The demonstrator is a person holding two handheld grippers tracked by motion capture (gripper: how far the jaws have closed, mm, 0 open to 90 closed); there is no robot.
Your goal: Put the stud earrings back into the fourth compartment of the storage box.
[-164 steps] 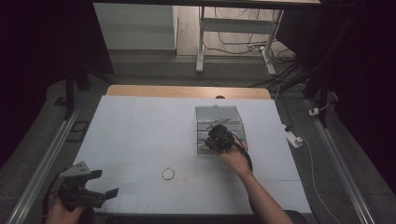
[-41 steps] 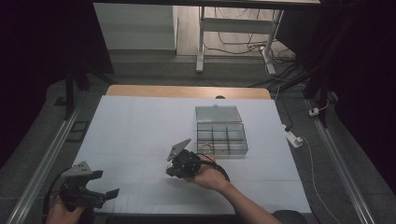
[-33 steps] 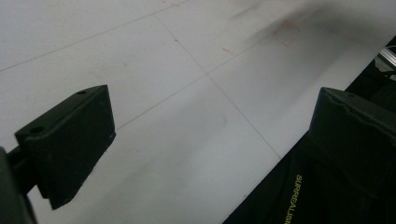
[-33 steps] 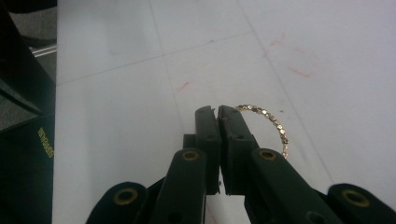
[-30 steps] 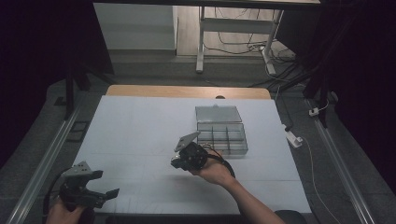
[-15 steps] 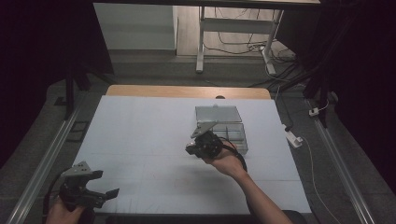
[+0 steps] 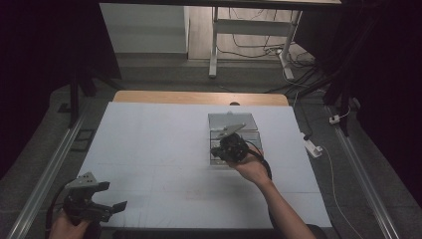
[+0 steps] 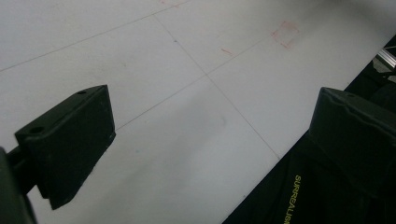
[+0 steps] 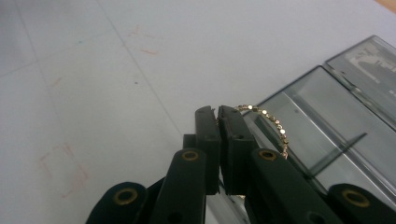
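Note:
A thin gold beaded bracelet [image 9: 271, 122] arches out from between the jaws of my right gripper [image 9: 218, 113], which is shut on it. That gripper [image 7: 219, 149] hovers over the near left corner of a clear compartment box [image 7: 253, 141] with its lid [image 7: 232, 120] laid open behind it. In the right gripper view the box's dividers [image 9: 327, 149] lie just right of the jaws. My left gripper [image 7: 110, 198] rests at the table's near left corner, its jaws wide apart [image 8: 205, 140] with nothing between them.
A white sheet [image 7: 159, 149] covers the table, with faint pencil lines and small red marks [image 9: 63, 175]. A wooden strip [image 7: 199, 97] edges the far side. Metal rails [image 7: 45, 174] run along both sides. A power strip [image 7: 313, 148] lies right of the table.
My right gripper has carried the bracelet from the middle of the sheet to the right and away, up to the box. The left gripper has stayed put.

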